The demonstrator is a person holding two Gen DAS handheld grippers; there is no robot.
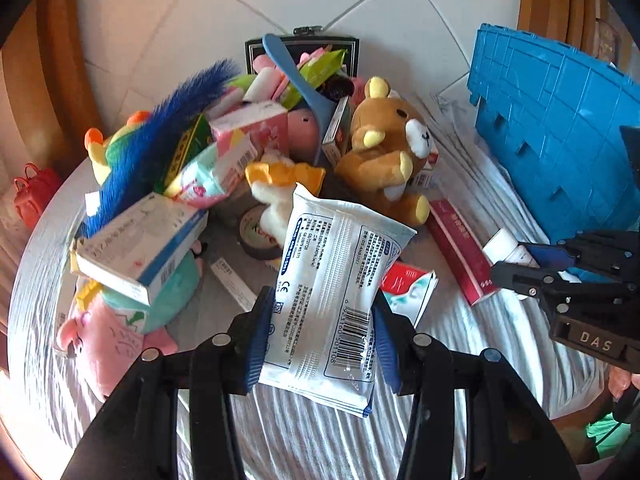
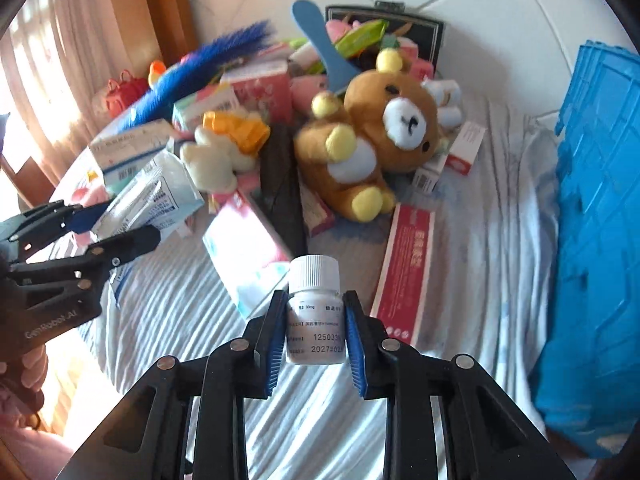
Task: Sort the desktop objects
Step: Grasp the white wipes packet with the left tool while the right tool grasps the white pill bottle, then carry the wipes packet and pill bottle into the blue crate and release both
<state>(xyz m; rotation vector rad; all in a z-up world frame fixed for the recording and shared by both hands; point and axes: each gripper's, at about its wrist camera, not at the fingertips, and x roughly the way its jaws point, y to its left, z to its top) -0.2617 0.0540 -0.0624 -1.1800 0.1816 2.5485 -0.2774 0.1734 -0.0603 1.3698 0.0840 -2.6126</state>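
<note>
My left gripper (image 1: 325, 326) is shut on a white printed pouch (image 1: 340, 276) with a barcode, held up above the striped cloth. My right gripper (image 2: 316, 330) is shut on a small white medicine bottle (image 2: 314, 312) with a ribbed cap, also lifted off the cloth. In the left wrist view the right gripper (image 1: 516, 260) shows at the right edge with the white bottle (image 1: 506, 246) in it. In the right wrist view the left gripper (image 2: 124, 224) shows at the left with the pouch (image 2: 156, 196). A brown plush bear (image 2: 376, 136) lies behind both.
A heap of boxes, plush toys, a blue feather duster (image 1: 160, 140) and a blue spoon (image 1: 296, 80) covers the round table (image 1: 32, 264). A blue crate (image 2: 600, 240) stands at the right. A red flat box (image 2: 404, 272) and a toothpaste box (image 2: 248, 252) lie on the cloth.
</note>
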